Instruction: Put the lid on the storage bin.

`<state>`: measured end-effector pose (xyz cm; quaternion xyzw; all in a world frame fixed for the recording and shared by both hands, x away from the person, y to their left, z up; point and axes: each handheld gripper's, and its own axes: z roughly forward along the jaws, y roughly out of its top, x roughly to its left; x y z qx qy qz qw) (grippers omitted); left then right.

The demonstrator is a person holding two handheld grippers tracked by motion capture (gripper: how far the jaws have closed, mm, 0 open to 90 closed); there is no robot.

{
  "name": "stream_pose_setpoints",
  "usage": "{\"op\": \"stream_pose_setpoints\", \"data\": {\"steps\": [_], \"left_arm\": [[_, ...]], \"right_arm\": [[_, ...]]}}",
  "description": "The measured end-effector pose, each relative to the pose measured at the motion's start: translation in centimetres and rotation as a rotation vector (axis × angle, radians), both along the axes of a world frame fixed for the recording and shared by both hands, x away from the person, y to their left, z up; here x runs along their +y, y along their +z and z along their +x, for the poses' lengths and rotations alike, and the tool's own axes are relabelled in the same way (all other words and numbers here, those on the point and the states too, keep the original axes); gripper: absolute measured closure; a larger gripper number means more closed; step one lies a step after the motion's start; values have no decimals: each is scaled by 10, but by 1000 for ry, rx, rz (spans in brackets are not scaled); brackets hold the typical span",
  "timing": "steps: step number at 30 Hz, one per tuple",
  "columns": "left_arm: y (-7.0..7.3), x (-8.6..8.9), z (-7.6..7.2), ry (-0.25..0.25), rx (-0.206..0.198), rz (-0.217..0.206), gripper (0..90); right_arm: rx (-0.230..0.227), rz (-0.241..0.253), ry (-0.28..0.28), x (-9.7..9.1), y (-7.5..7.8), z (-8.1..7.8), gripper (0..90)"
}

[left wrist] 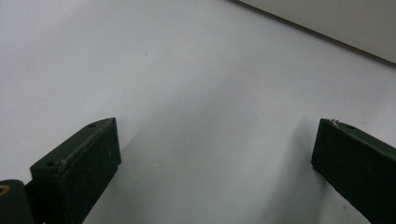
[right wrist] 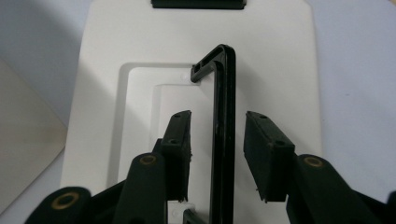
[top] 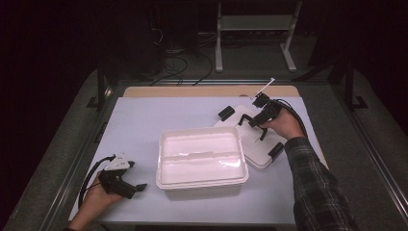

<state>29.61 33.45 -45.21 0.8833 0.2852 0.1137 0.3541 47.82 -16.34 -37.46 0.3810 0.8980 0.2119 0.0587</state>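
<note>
On the pale table (top: 144,120), the lid (right wrist: 280,70) lies under the right tool (right wrist: 217,154); its black handle (right wrist: 223,116) runs lengthwise between the 2 parted, not yet pressing jaws.

Open container (top: 202,159) at table (top: 144,115) centre; lid (top: 255,144) flat on table just behind-right, touching container's corner. Handle (right wrist: 223,130) stands on lid, between right gripper (right wrist: 217,154) jaws. Left gripper (top: 126,179) rests on table, left of container.
</note>
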Motion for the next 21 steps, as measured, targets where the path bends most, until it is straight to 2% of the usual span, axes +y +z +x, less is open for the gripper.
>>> {"op": "stream_pose_setpoints", "data": {"steps": [5,11,15,19,21], "left_arm": [[0,0,0,0,0,0,1],[0,0,0,0,0,-1,1],[0,0,0,0,0,0,1],[0,0,0,0,0,-1,1],[0,0,0,0,0,0,1]], "right_arm": [[25,-29,15,5,-3,5,710],[50,-39,33,6,-7,8,799],[71,-16,47,6,-6,8,821],[61,-49,70,9,-2,6,841],[68,-46,65,8,0,5,841]]}}
